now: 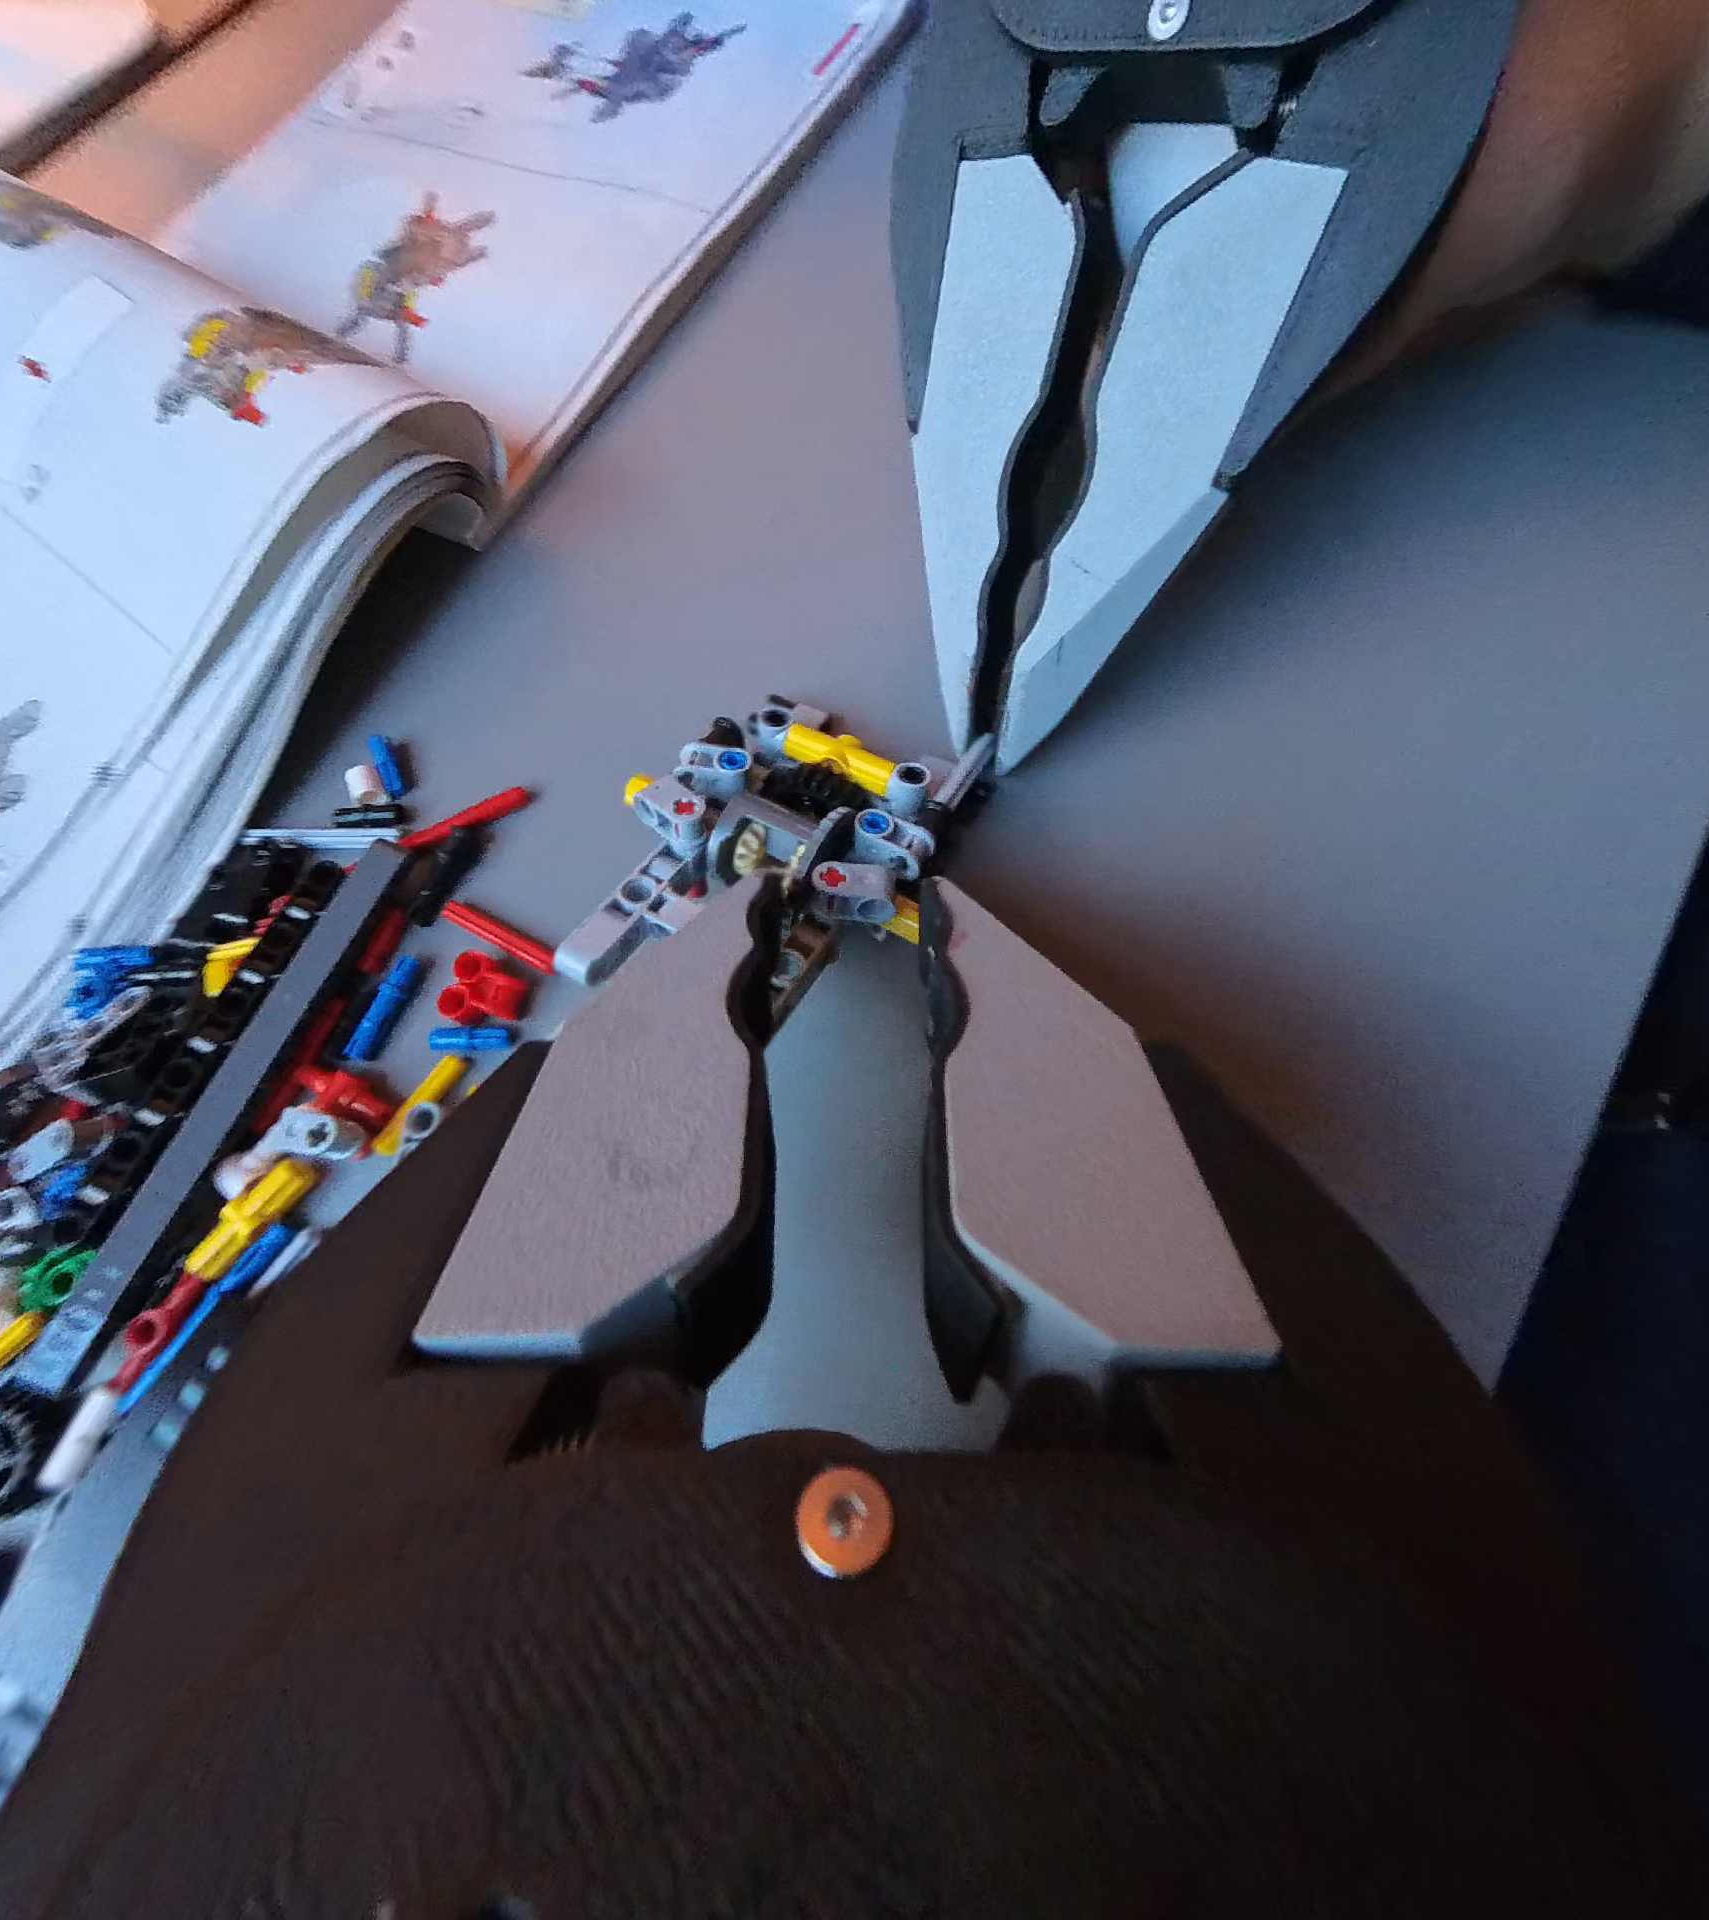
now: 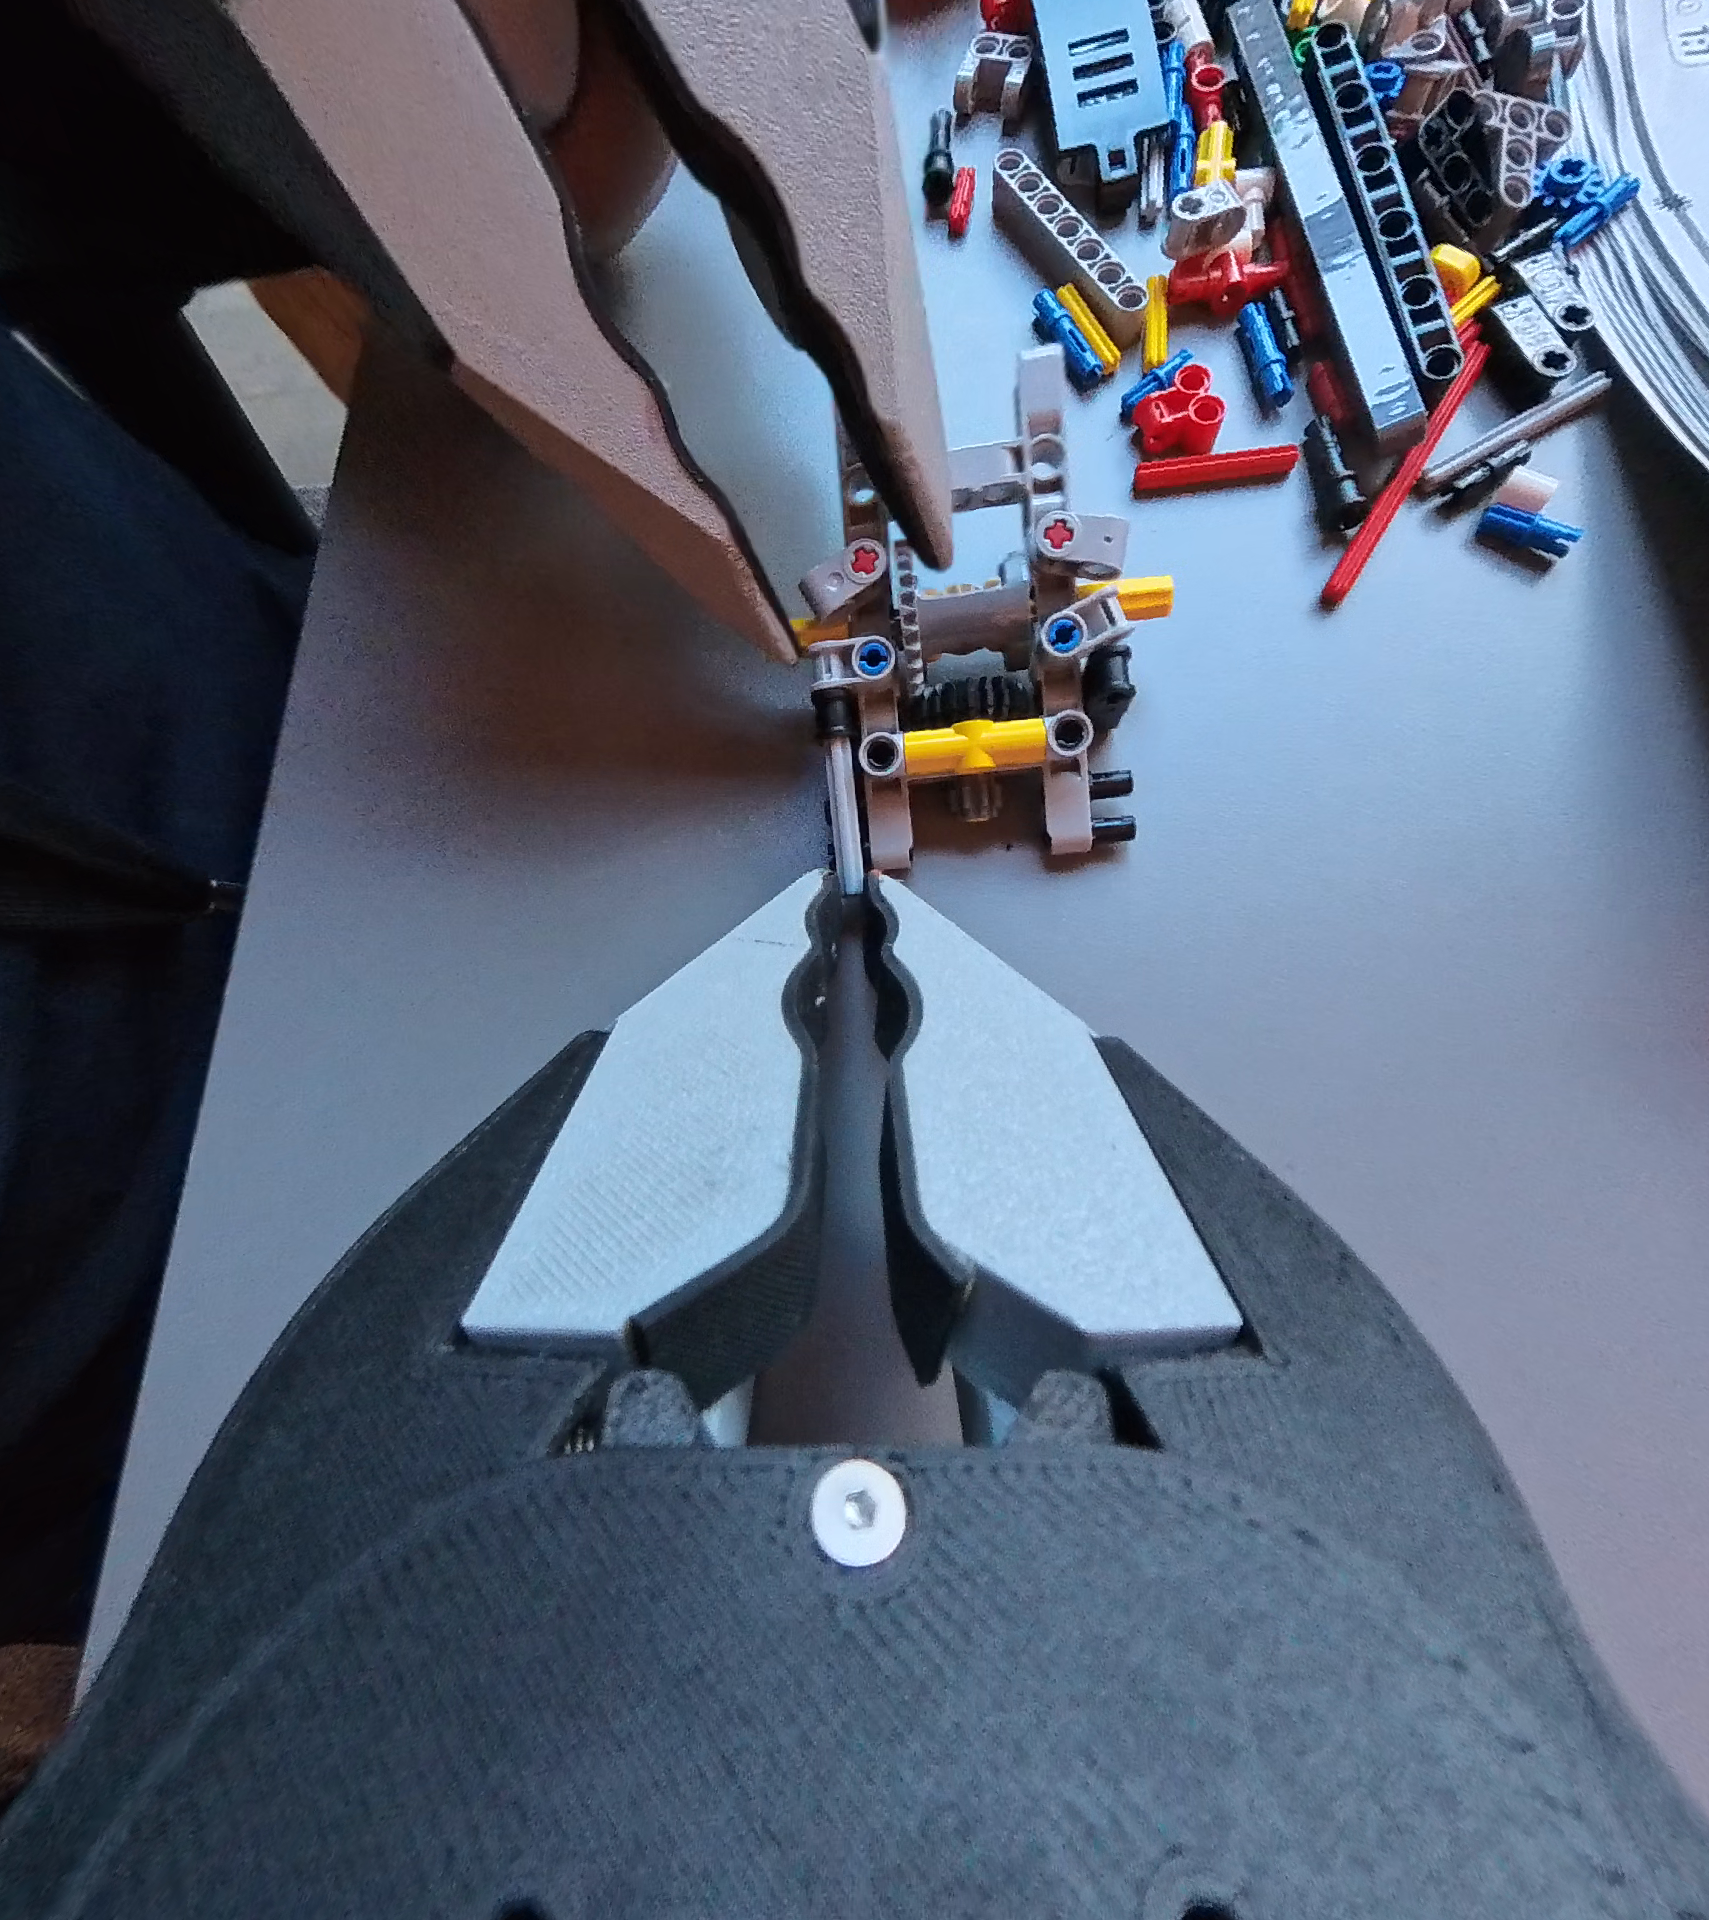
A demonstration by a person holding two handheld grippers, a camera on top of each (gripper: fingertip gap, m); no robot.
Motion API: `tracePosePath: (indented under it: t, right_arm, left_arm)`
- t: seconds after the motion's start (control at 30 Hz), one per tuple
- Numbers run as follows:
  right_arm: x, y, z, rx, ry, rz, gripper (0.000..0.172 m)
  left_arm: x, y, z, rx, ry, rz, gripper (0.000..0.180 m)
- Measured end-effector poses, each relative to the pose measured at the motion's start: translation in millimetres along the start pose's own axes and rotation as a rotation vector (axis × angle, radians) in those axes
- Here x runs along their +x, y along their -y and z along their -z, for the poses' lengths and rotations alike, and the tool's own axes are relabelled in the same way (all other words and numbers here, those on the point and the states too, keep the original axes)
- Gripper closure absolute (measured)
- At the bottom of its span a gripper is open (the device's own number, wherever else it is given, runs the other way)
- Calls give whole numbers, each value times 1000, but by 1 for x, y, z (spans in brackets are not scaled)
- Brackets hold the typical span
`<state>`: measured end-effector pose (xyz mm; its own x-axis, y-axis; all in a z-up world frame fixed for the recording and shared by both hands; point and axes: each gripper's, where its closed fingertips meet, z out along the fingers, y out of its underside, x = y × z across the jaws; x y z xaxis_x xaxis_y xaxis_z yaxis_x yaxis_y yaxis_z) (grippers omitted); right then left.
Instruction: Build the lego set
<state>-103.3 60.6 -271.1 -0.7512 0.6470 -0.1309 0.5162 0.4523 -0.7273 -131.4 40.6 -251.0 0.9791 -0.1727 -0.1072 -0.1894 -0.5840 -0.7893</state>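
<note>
Nearest us is the right gripper point(image 2: 855, 883), its grey fingertips point(image 2: 808, 914) pinched shut on a thin grey axle point(image 2: 845, 810) that juts from the near left corner of a small brick assembly point(image 2: 975, 675) lying on the grey table point(image 2: 1349, 1039). The left gripper point(image 1: 845, 914) reaches in from the opposite side, its jaws parted around the assembly's far end — one tip against a yellow piece, the other over the frame; we cannot tell whether the pads press. Beyond the right gripper's tips, up to the right, lies a scatter of loose bricks point(image 2: 1297, 260) — beside an open instruction booklet point(image 1: 206, 364).
</note>
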Motion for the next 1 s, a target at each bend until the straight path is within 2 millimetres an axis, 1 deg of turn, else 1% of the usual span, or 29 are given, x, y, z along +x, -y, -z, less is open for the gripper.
tracePosePath:
  t: [0.07,0.13,0.27,0.4,0.57,0.67,0.8,1.0]
  right_arm:
    - [0,0,0,-1,1,-7,171]
    - [-2,0,0,-1,5,-6,171]
    - [-3,0,-1,-6,0,3,171]
    - [-3,0,-1,-7,-5,-2,171]
    - [-4,2,0,3,17,-15,170]
    - [-3,0,-1,-15,-2,-4,170]
    - [-3,0,-1,-12,8,-14,171]
    - [-2,1,-2,-10,6,-21,171]
  left_arm:
    - [0,4,4,24,69,-52,163]
    - [1,1,5,-2,88,-80,163]
    - [1,0,5,-30,76,-70,163]
    - [2,0,5,-38,80,-104,165]
    - [5,1,6,-49,-57,-77,167]
    - [7,2,6,-43,-127,-55,167]
    - [7,2,6,-25,-190,-20,168]
    - [10,0,11,1,-282,-26,166]
